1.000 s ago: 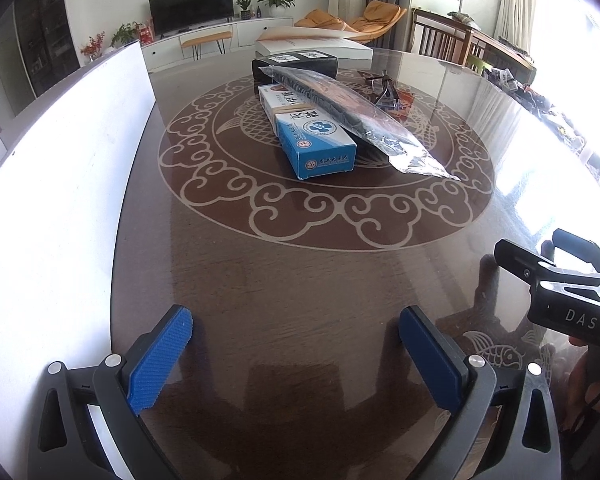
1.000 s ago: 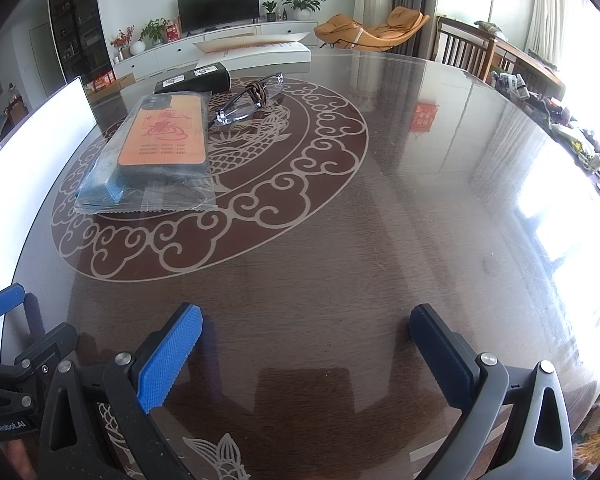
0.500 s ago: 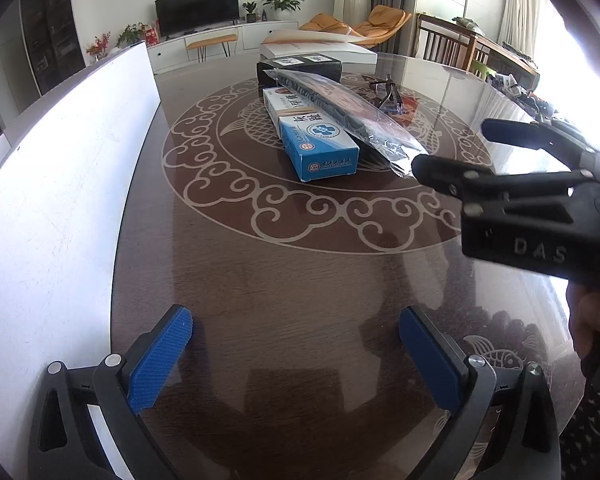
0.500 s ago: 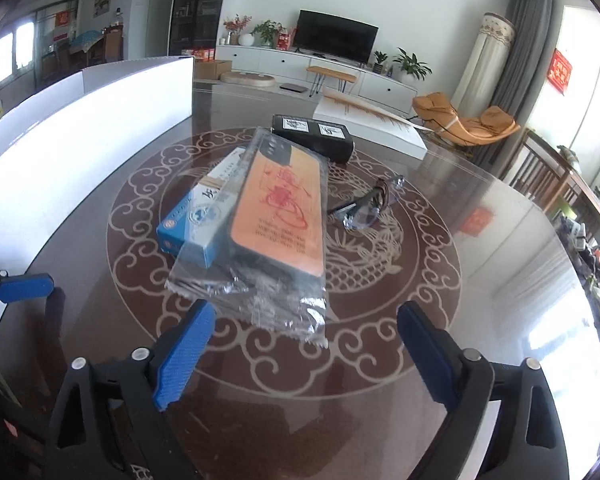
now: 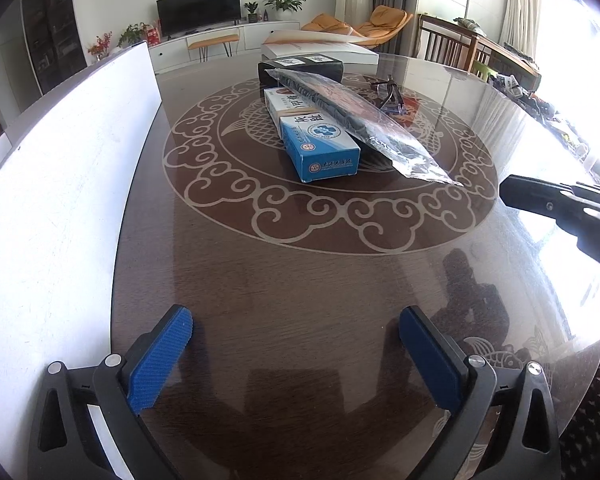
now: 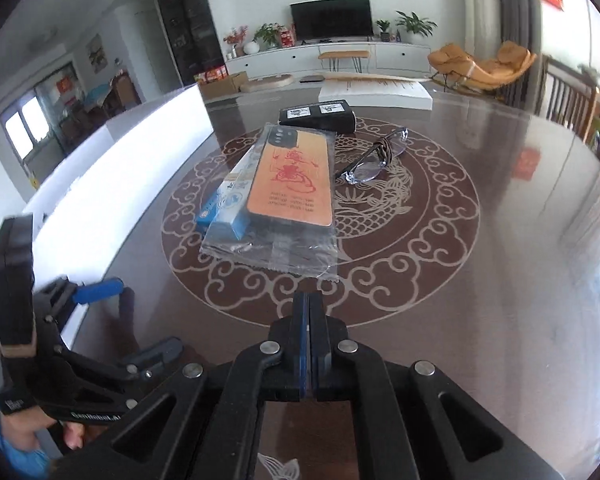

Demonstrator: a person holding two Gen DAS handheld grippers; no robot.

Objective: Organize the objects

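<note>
Your left gripper (image 5: 296,360) is spread wide, its two blue pads (image 5: 158,360) well apart with only bare table (image 5: 300,280) between them; it holds nothing. It hovers low over the near edge of the table. Your right gripper (image 6: 310,344) is fully closed, its pads pressed flat together with nothing between them. In the left view its black body enters from the right side, well ahead of the left pads.

Straight ahead of your right gripper, near its tips but not touching, lies the bag (image 6: 284,200): a clear plastic sleeve containing an orange phone case. The bag rests tilted, its left side propped on the blue box (image 5: 312,136), its right side down on the table. The blue box lies lengthwise, pointing away from you, ahead of the left gripper and well apart from it.

Beyond the bag and the box, a black case (image 6: 318,116) lies crosswise. To the right of the bag, a pair of glasses (image 6: 374,158) lies on the table pattern. A white board (image 5: 60,184) stands along the table edge to the left of your left gripper.
</note>
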